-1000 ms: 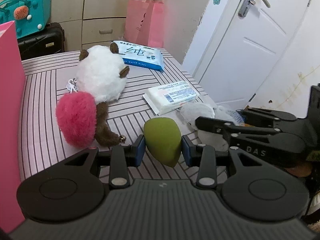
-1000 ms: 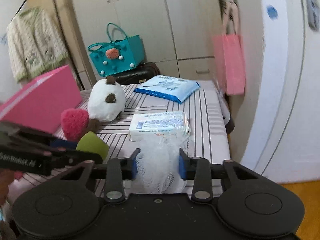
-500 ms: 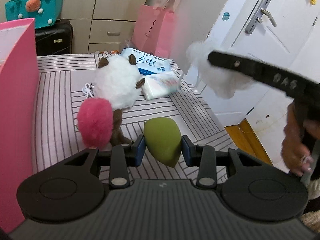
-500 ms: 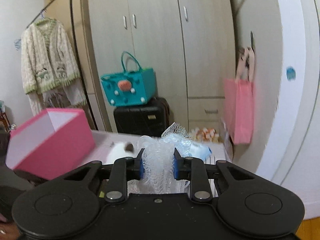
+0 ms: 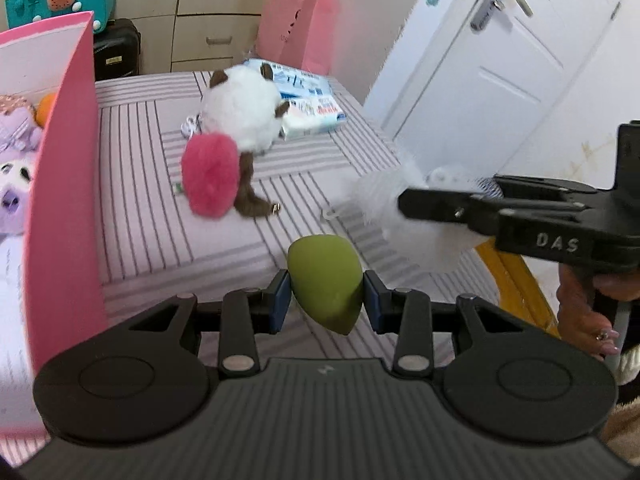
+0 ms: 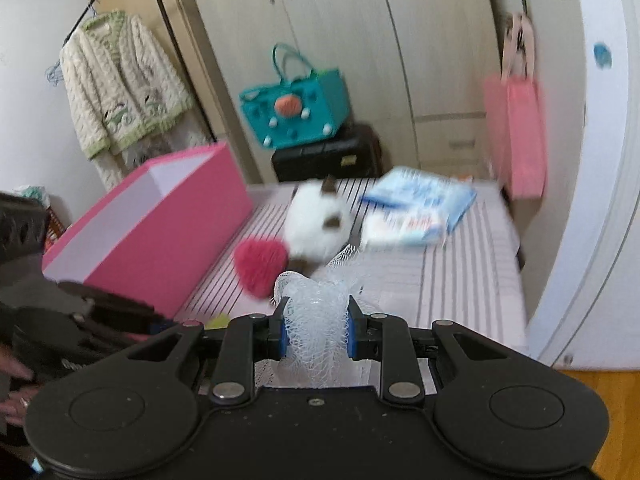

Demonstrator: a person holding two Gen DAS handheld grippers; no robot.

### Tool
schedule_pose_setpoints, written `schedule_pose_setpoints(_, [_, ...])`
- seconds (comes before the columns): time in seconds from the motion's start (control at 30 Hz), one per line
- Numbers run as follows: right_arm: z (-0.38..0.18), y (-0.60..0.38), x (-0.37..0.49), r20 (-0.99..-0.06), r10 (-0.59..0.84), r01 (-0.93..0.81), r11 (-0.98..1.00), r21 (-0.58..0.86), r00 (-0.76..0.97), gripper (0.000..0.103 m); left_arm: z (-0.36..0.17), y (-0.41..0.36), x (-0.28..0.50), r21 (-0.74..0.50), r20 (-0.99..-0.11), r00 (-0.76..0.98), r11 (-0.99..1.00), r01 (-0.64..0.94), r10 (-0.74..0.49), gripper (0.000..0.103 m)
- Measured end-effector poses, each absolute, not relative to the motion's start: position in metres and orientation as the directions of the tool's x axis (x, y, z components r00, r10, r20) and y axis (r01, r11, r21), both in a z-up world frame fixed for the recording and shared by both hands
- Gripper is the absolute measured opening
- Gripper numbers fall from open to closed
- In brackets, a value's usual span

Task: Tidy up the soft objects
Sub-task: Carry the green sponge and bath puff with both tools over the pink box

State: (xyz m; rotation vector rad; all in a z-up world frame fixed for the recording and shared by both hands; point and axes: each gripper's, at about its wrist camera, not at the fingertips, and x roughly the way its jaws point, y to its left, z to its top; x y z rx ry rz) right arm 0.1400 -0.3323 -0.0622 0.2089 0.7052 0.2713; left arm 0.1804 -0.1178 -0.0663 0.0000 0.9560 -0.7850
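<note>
My left gripper (image 5: 325, 296) is shut on a green egg-shaped sponge (image 5: 326, 280), held above the striped table (image 5: 140, 184). In the right wrist view my right gripper (image 6: 316, 328) is shut on a white mesh bath puff (image 6: 316, 320); the same puff (image 5: 384, 200) shows blurred at the right of the left wrist view. The open pink box (image 5: 64, 200) (image 6: 152, 228) stands at the left with plush toys (image 5: 12, 168) inside. On the table lie a white plush with brown ears (image 5: 244, 112) (image 6: 316, 220) and a pink fluffy heart (image 5: 210, 178) (image 6: 262, 266).
Two packs of wipes (image 5: 308, 104) (image 6: 416, 208) lie at the table's far side. A white door (image 5: 500, 68) is on the right. Pink bags (image 5: 300, 24) (image 6: 516, 136), a teal bag (image 6: 296, 108) on a black case (image 6: 328, 156), wardrobes and a hanging cardigan (image 6: 120, 80) stand behind.
My right gripper lifted the mesh puff off the table and swung up, then tilted back down. My left gripper moved back and left with the sponge; the pink box's inside came into view.
</note>
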Motion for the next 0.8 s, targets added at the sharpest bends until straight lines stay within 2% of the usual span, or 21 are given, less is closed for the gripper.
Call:
schedule_pose_setpoints(0.43, [-0.055, -0.284, 0.106, -0.674, 0.452, -0.261, 0.891, 0.371, 0.584, 0.032, -0.049, -0.071, 0.133, -0.356, -0.77, 0.228, 0.697, 0.622, -0.596, 0.037])
schedule_pose_setpoints(0.8, [-0.049, -0.231, 0.103, -0.664, 0.634, -0.354, 0.773, 0.527, 0.397, 0.033, -0.032, 0.0, 0.113, -0.333, -0.829, 0.224, 0.774, 0.538, -0.512, 0.038])
